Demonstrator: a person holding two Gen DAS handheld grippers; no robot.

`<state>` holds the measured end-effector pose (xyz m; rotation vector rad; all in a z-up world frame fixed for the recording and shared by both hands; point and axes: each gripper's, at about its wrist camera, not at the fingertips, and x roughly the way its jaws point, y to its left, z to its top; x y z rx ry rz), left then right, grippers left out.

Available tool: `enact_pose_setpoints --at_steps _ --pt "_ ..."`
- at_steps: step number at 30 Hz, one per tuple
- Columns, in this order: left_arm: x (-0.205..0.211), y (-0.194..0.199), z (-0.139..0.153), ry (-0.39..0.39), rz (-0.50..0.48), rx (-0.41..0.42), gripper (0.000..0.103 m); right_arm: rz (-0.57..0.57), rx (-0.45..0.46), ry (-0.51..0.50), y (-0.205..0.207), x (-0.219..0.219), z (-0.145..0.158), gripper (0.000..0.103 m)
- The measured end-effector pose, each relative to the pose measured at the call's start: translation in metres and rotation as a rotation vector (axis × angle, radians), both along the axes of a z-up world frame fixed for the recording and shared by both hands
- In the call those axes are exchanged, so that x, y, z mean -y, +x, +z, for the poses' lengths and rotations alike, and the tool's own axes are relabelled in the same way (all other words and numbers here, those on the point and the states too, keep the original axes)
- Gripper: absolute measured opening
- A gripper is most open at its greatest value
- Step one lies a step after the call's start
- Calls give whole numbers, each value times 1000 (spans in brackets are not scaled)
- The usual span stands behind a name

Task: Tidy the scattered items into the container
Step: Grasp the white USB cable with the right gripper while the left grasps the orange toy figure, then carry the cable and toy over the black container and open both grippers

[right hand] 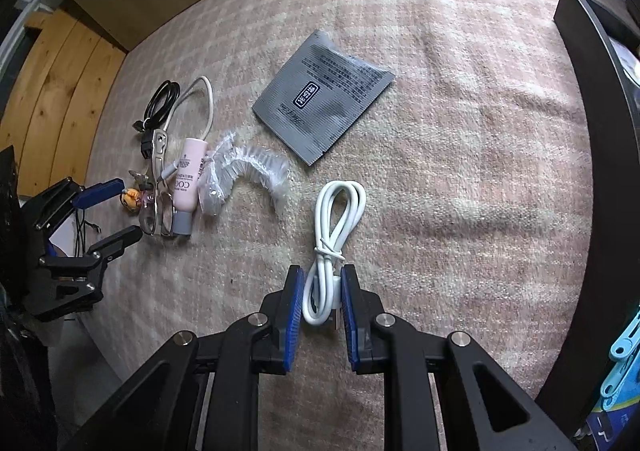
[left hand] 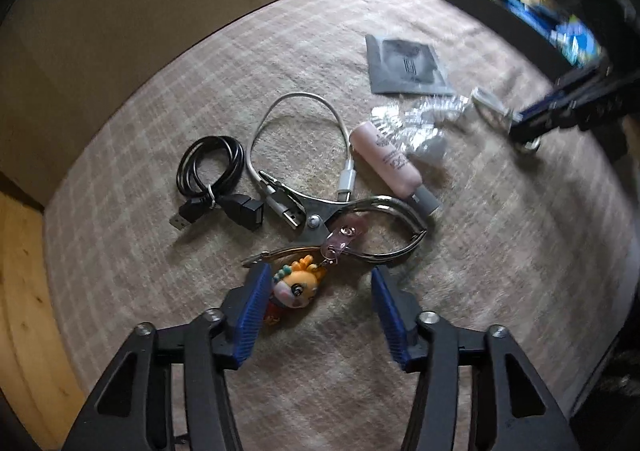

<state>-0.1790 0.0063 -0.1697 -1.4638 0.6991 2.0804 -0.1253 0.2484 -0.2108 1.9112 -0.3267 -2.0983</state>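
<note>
My left gripper (left hand: 318,283) is open over the rug, its blue pads on either side of a yellow cartoon keychain figure (left hand: 297,287). Beyond it lie metal pliers (left hand: 340,211), a pink tube (left hand: 386,159), a black coiled cable (left hand: 212,171), a white short cable (left hand: 296,119), crinkled clear plastic (left hand: 420,119) and a grey sachet (left hand: 406,65). My right gripper (right hand: 322,287) is closed around the lower end of a bundled white USB cable (right hand: 340,219) that lies on the rug. The black container (left hand: 500,15), holding blue and yellow items, stands at the right.
A cardboard box (left hand: 140,11) stands at the back left, a wooden floor (left hand: 20,291) lies beyond the rug's left edge. The container's dark wall (right hand: 592,131) runs along the right in the right wrist view. The left gripper (right hand: 120,207) shows there at left.
</note>
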Motion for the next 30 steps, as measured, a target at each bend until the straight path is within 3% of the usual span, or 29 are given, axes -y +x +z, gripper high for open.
enact_pose_setpoints --at_steps 4,7,9,10,12,16,17,19,22,27,30 --pt "-8 1 -2 -100 -22 -13 33 14 -6 22 -1 4 2 17" --pt "-6 4 7 -69 -41 18 31 31 -14 26 1 8 5 11" --pt "-8 4 8 -67 -52 13 33 35 -15 23 3 9 6 11" --pt "-9 1 4 -87 -44 16 44 34 -14 24 3 9 6 11" --pt "-10 -3 -4 -98 -33 37 55 28 -9 17 2 8 3 11" --pt "-13 -5 -14 -111 -21 27 55 34 -8 21 -1 12 2 12" --pt "-12 -6 -15 -115 -13 19 52 37 -6 23 -2 13 2 13" --pt "-9 -8 -13 -135 18 -6 28 37 -4 22 -3 15 -1 13" --pt "0 -8 -6 -69 55 50 28 35 -10 20 -2 18 -2 13" --pt "1 15 0 -46 71 25 28 33 -7 -12 10 12 -2 13" --pt "8 24 14 47 128 34 27 11 -16 -44 19 2 2 13"
